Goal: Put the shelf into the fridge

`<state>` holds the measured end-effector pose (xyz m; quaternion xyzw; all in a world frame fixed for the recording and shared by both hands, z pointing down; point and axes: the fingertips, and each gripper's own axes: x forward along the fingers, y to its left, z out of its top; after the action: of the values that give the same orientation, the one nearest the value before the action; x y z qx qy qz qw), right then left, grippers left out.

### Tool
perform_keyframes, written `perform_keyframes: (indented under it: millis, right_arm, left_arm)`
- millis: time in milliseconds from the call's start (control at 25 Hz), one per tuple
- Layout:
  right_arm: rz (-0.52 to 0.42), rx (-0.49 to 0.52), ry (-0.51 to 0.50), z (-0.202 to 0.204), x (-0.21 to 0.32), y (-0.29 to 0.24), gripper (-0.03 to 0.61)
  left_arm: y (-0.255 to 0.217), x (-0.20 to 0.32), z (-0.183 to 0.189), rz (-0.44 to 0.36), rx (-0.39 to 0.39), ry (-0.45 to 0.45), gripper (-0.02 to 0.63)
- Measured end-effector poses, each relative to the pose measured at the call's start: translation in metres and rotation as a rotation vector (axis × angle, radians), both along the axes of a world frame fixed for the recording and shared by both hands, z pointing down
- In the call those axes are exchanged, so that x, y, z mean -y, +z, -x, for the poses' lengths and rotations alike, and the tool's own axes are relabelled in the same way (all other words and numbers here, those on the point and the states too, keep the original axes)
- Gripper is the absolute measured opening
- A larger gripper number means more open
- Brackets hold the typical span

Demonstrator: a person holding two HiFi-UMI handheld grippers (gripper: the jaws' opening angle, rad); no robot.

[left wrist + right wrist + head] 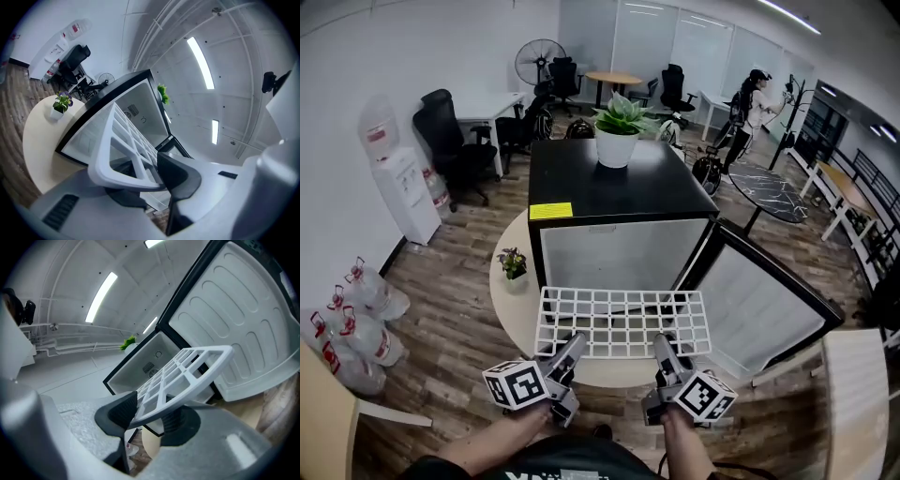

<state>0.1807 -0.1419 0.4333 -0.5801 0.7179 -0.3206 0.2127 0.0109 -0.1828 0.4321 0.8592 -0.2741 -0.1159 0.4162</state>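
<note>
We hold the white plastic grid shelf (622, 322) roughly level just in front of the small black fridge (619, 183), whose door (761, 314) stands swung wide on the side of our right gripper (665, 349). That gripper's jaws pinch the shelf's near rim, and our left gripper (568, 349) is clamped on the same rim beside it. The shelf is wholly outside the fridge's open white cavity. As we judge it, the pick-up and approach are done — sliding the shelf in and letting go are left.
</note>
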Motion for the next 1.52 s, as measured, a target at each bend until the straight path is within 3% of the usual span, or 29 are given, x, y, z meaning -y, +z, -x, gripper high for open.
perform_keyframes:
  millis: [760, 1520]
  right_arm:
    - [0.097, 0.065, -0.199, -0.033, 0.068, 0.056, 0.14]
    - [0.177, 0.094, -0.194, -0.035, 0.104, 0.093, 0.14]
  left_arm:
    - [0.047, 0.035, -0.031, 0.076, 0.067, -0.177, 0.086]
    - [0.085, 0.072, -0.035, 0.174, 0.051, -0.142, 0.086]
